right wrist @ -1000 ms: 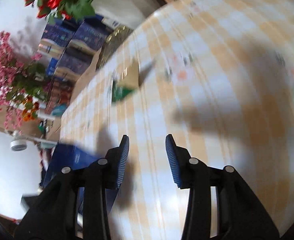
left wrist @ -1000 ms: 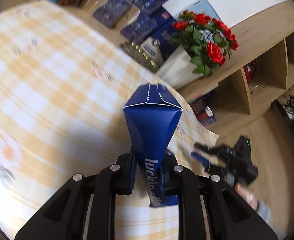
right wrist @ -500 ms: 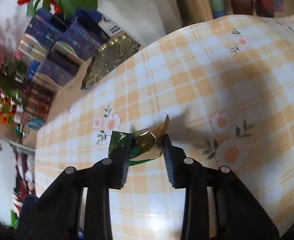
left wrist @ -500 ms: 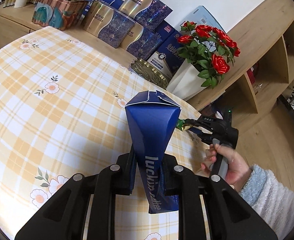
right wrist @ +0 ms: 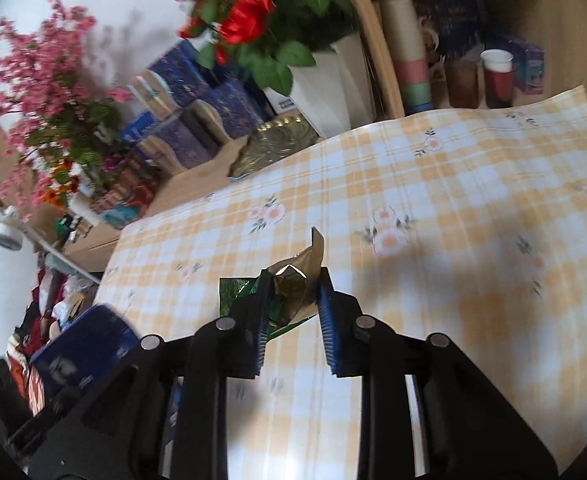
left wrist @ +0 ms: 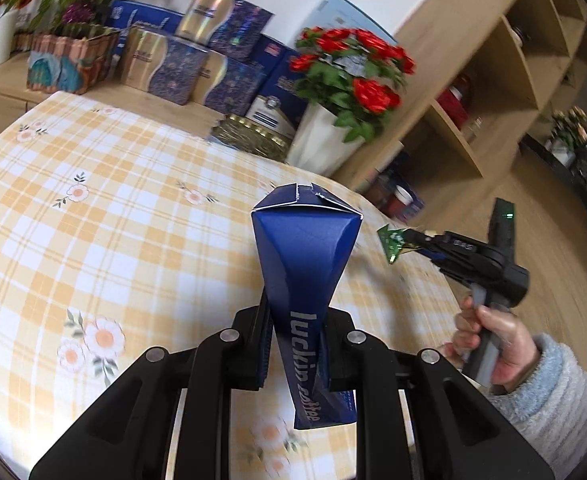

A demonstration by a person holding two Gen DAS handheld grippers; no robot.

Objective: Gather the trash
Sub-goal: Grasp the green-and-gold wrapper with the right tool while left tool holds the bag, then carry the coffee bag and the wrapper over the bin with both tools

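Note:
My left gripper [left wrist: 298,312] is shut on a blue Luckin Coffee paper bag [left wrist: 305,264], held upright above the yellow checked tablecloth [left wrist: 93,216]. My right gripper [right wrist: 291,292] is shut on a crumpled green and gold foil wrapper [right wrist: 289,284], lifted off the table. In the left wrist view the right gripper [left wrist: 411,240] is to the right of the bag, with the wrapper [left wrist: 391,240] at its tips. The blue bag also shows blurred at the lower left of the right wrist view [right wrist: 81,348].
A white vase of red roses [left wrist: 325,140] and stacked blue and gold gift boxes [left wrist: 197,68] stand behind the table. A wooden shelf unit [left wrist: 493,80] holds cups [right wrist: 493,76] at the right. Pink flowers [right wrist: 41,92] stand at the back left.
My right gripper closed on the foil wrapper and lifted it off the table, moving right. My left gripper kept holding the blue bag and shifted a little.

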